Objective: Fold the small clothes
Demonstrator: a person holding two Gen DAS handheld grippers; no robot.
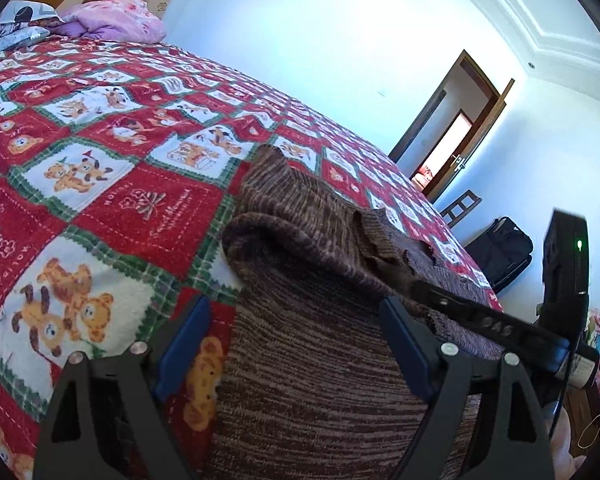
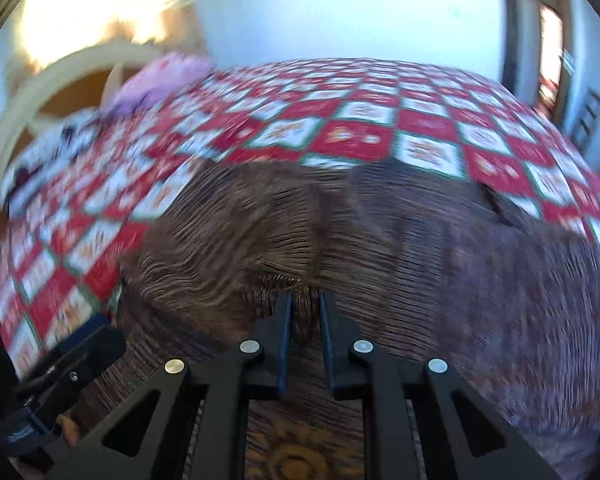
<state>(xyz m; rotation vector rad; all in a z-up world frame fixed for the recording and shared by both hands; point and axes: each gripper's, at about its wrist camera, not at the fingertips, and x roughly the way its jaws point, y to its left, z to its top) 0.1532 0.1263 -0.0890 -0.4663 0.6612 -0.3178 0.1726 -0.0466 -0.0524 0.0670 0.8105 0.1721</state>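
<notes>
A brown striped knit garment (image 1: 308,360) lies partly folded on the red, white and green bear-print bedspread (image 1: 100,184). My left gripper (image 1: 296,316) is open, its blue-padded fingers (image 1: 400,328) wide apart just above the near part of the knit. My right gripper (image 2: 305,308) is shut on a pinched fold of the same brown knit (image 2: 420,248); that view is blurred by motion. The right gripper's body also shows at the right of the left wrist view (image 1: 500,320), lying across the garment's edge.
Pink and purple bedding (image 1: 112,20) and pillows lie at the head of the bed by a cream headboard (image 2: 60,80). An open wooden door (image 1: 460,136), a small wooden stool (image 1: 460,206) and a black bag (image 1: 500,252) stand beyond the bed's far side.
</notes>
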